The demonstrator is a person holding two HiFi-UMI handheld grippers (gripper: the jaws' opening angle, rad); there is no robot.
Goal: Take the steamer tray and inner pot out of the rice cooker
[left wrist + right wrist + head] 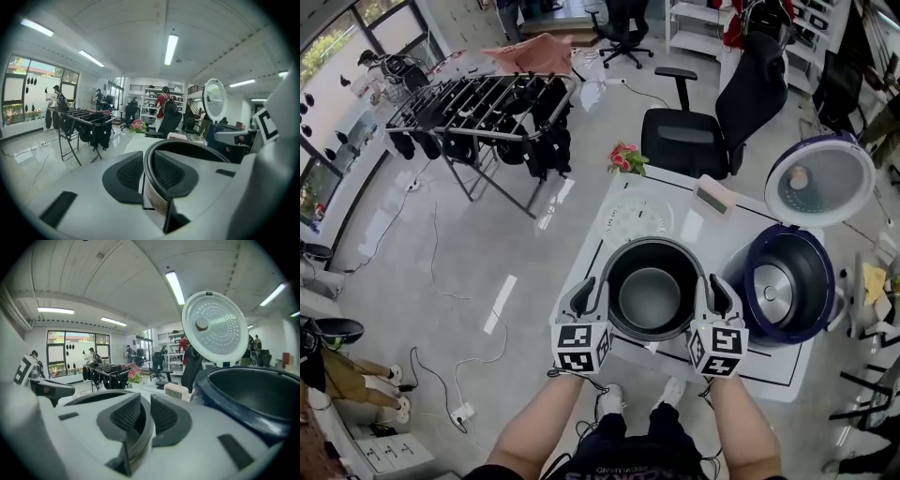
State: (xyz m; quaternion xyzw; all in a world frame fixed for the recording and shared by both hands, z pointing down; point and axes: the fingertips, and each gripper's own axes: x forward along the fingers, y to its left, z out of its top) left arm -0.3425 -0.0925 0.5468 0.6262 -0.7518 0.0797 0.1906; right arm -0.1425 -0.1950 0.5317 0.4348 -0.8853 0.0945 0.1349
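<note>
Left claw and right claw each clamp the pot by its thin rim, mid-frame — any uneven tilt and it could slip onto the desk.

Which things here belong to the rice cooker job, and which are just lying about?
Job: dark metal inner pot, rim clamped by left gripper and right gripper; round white steamer tray on the table; dark blue rice cooker, lid open.
Lying about: small pale box; pink flowers; black office chair; black clothes rack.
</note>
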